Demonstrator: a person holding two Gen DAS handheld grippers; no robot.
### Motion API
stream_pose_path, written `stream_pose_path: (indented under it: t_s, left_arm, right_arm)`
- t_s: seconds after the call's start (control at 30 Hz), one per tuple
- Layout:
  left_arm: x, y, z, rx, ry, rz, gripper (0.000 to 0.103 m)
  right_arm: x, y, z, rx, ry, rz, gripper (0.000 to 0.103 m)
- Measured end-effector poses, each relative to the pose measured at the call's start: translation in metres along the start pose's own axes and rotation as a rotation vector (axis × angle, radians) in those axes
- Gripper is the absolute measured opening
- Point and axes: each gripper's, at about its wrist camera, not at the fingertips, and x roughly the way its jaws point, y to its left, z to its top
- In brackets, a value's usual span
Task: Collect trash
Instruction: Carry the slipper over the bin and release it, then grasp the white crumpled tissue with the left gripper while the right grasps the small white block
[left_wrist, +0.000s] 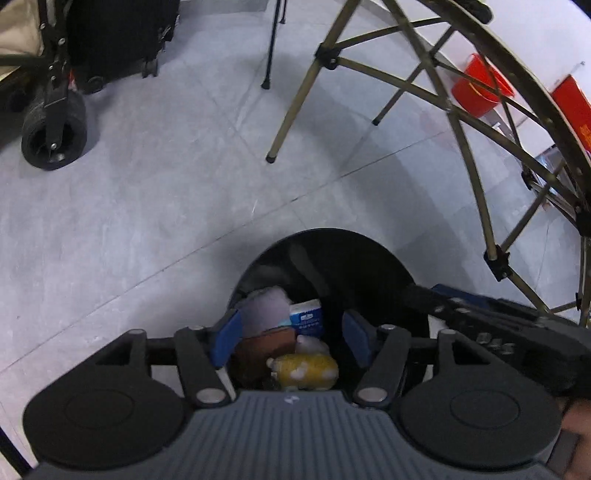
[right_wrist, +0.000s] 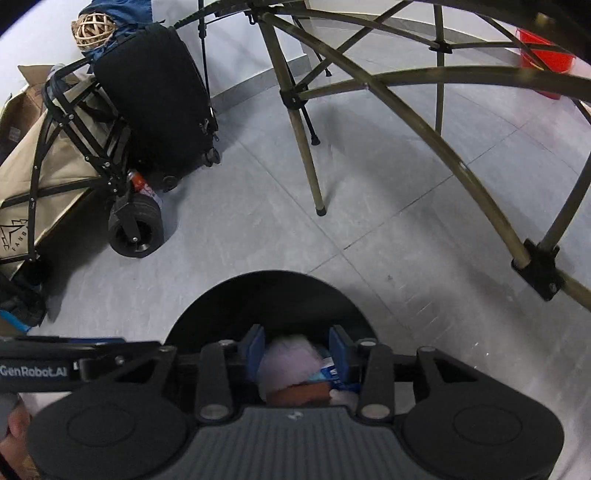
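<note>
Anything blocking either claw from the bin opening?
Nothing visible. The left claw and right claw both hang open right over the black bin, with only the trash inside below them. The table legs stand off to the side.

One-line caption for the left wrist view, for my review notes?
Left tongs open above the black trash bin, which holds a yellow item, a blue-and-white carton and pale crumpled paper.
</note>
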Motion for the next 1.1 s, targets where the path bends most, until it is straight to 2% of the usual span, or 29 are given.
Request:
stream_pose_path:
  t_s: [0.1, 0.17, 0.27, 0.5, 0.63, 0.73, 0.83, 0.9, 1.0, 1.1]
  left_arm:
    - [-0.005, 0.001, 0.004, 0.012, -0.029, 0.027, 0.069]
    - [-0.011, -0.003, 0.005, 0.015, -0.061, 0.025, 0.074]
    - [-0.02, -0.014, 0.003, 0.069, -0.116, 0.022, 0.077]
    - [-0.031, -0.026, -0.001, 0.121, -0.178, 0.057, 0.079]
    - [-0.05, -0.034, -0.004, 0.137, -0.258, 0.037, 0.079]
    - [-0.072, -0.053, -0.013, 0.165, -0.371, -0.034, 0.084]
    - [-0.092, -0.083, -0.028, 0.25, -0.476, -0.083, 0.084]
    - [-0.105, -0.108, -0.041, 0.3, -0.546, -0.122, 0.084]
    - [-0.118, -0.145, -0.052, 0.341, -0.616, -0.2, 0.084]
    - [-0.12, -0.187, -0.043, 0.342, -0.603, -0.272, 0.084]
  right_arm:
    - [-0.007, 0.006, 0.003, -0.036, 0.004, 0.003, 0.045]
    - [-0.008, 0.01, -0.001, -0.061, 0.022, 0.008, 0.046]
    - [-0.005, 0.019, -0.004, -0.101, 0.048, 0.02, 0.046]
    - [-0.035, 0.024, -0.002, -0.122, -0.035, 0.02, 0.047]
    - [-0.075, 0.026, -0.004, -0.121, -0.172, 0.012, 0.047]
    - [-0.118, 0.019, -0.014, -0.11, -0.282, 0.015, 0.047]
    - [-0.172, 0.006, -0.029, -0.087, -0.393, -0.02, 0.047]
    - [-0.213, -0.014, -0.04, -0.049, -0.491, -0.046, 0.047]
    - [-0.268, -0.065, -0.053, 0.07, -0.621, -0.139, 0.047]
    - [-0.296, -0.12, -0.046, 0.198, -0.66, -0.263, 0.049]
